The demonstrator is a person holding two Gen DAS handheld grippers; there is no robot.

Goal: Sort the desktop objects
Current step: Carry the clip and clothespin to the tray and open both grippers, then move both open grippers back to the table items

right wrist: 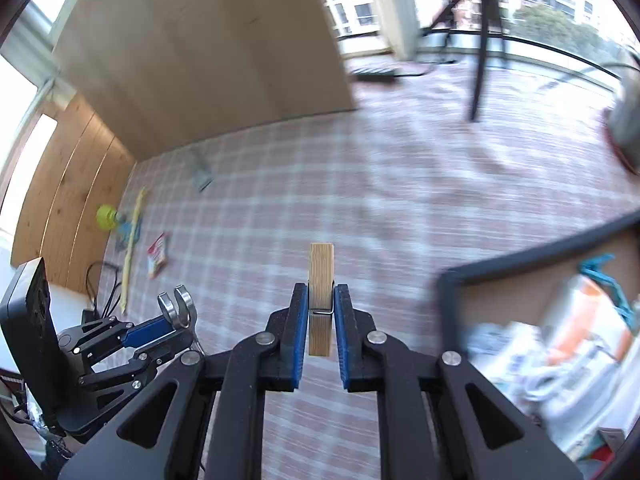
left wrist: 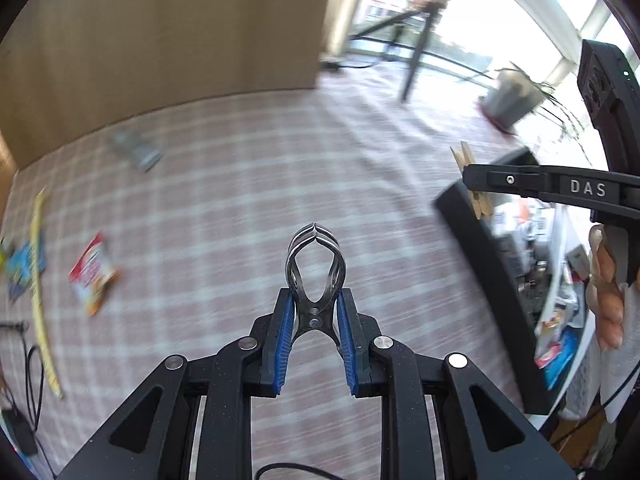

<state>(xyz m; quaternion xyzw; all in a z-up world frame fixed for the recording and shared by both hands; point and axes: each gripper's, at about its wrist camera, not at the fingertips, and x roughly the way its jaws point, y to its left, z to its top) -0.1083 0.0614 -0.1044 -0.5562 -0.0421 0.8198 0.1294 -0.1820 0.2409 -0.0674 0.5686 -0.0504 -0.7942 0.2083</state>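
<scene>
1. Nearest, the left gripper [left wrist: 314,320] has its blue-padded jaws pinching a metal clip [left wrist: 315,280] at its pivot; the clip's looped end points forward, clear of the surface.
2. The right gripper [right wrist: 321,320] has its jaws pressed onto a wooden clothespin [right wrist: 321,296], gripped at the spring, standing upright between the pads.
3. Both held items hang above the checked tablecloth [left wrist: 248,184], neither touching it. The left view shows the two grippers near each other, the clothespin close to the corner of the black-rimmed box [left wrist: 480,248].
4. That box sits at the right, already holding a jumble of packets and, in the right view, a blue clip [right wrist: 608,280]. I judge part of the sorting is done, and these two clips are probably bound for it.
5. Still out on the surface to the left: a snack packet [left wrist: 94,272], a yellow tape measure [left wrist: 40,280], a blue packet [left wrist: 24,264], a yellow round object [right wrist: 105,216], and farther back a small grey item [left wrist: 138,148], too blurred to identify. Those remain to be sorted.
6. Farthest, a wooden panel [left wrist: 160,28], a potted plant [left wrist: 516,96] and tripod legs [left wrist: 416,60] by the window.
7. Legible writing: "DAS" on the right gripper's finger in the left view. Packet print is too blurred to read.
</scene>
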